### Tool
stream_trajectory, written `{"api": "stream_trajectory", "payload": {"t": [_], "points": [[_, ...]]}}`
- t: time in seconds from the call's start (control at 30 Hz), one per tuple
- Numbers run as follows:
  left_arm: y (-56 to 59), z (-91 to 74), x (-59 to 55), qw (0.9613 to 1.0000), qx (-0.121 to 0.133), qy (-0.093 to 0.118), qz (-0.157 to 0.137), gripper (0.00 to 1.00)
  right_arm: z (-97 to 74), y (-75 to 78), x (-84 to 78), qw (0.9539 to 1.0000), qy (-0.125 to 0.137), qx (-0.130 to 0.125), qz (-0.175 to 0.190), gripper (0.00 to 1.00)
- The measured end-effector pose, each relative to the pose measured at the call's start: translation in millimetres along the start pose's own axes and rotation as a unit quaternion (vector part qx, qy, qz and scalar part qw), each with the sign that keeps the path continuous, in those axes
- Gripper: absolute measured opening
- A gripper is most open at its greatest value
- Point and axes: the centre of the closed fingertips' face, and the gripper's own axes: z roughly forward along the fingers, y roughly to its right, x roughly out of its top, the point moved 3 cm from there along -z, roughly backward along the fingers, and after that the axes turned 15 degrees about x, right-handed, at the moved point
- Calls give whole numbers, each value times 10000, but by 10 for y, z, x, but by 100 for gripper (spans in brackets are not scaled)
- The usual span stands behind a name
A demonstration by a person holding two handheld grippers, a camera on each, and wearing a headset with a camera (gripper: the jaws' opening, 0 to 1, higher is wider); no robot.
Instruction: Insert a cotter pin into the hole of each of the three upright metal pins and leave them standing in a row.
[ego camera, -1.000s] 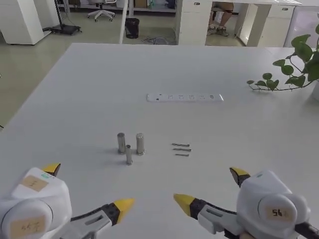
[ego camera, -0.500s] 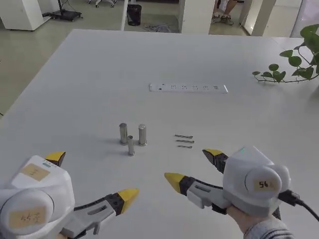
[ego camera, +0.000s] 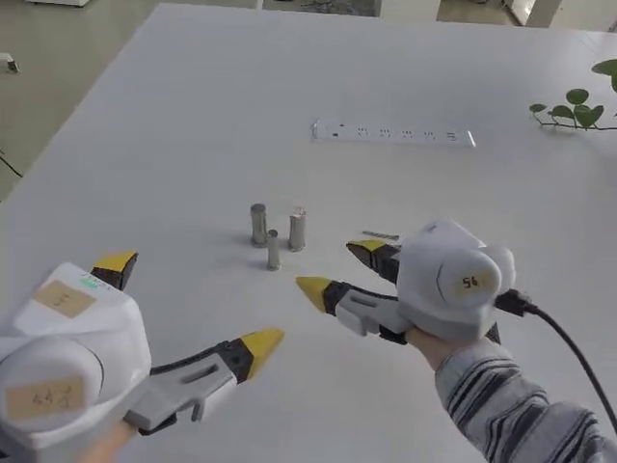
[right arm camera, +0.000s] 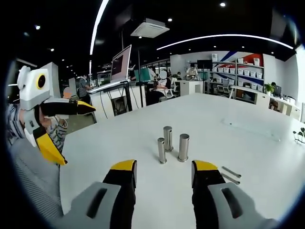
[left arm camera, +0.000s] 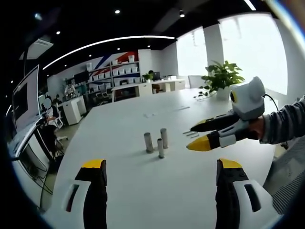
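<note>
- While the three metal pins (ego camera: 275, 236) stand clustered, the cotter pins (ego camera: 380, 234) lie just beside them (partly hidden).
- Right gripper (ego camera: 334, 267) hovers near them, jaws spread.
- Left gripper (ego camera: 193, 300), farther from them, jaws also spread.

Left gripper (ego camera: 188, 301) low at near left, jaws spread wide. Right gripper (ego camera: 339, 268) further forward, jaws parted less, tips pointing left and away. Striped sleeve (ego camera: 511, 410) on the right forearm.
</note>
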Motion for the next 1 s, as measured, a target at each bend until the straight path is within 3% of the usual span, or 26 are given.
{"api": "stream_trajectory", "payload": {"t": [0.23,0.47,0.77,1.0], "points": [[-4,70,-50,10000,11,-36,-86,95,315,54,-14,9994,-35,336,-2,33],[7,117,-79,9999,-50,-72,-72,93,569,115,-36,9986,-15,518,83,25],[17,152,-122,9998,-86,-146,-122,92,795,159,-122,9981,-100,584,162,17],[5,169,-125,9997,-115,-173,-117,91,873,196,-145,9976,-86,614,291,11]]}}
